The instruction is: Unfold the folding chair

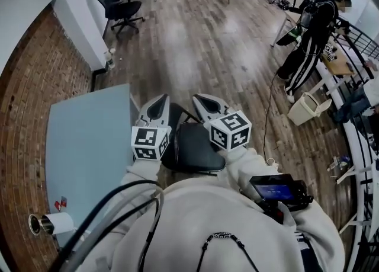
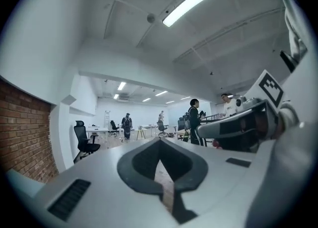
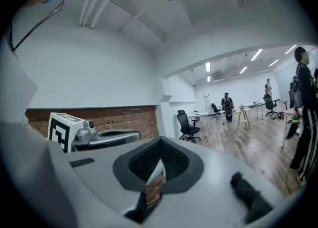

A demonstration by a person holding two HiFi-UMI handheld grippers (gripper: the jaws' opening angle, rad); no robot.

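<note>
two closed, empty tools, left hand-held gripper (image 1: pixel 162 97) and right hand-held gripper (image 1: pixel 197 98), are hovering just above the black padded folding chair (image 1: pixel 195 146) beside the pale blue desk (image 1: pixel 89 140). its seat is seemingly lying flat; next, checking it is locking open.

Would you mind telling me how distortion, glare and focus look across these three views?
Head view: fisheye bows the brick wall, and glare patches sit on the wooden floor. Left gripper view: the ceiling light strip is blown out. Right gripper view: dark vignetted corners; the distant office chair looks sharper than the close foreground.
</note>
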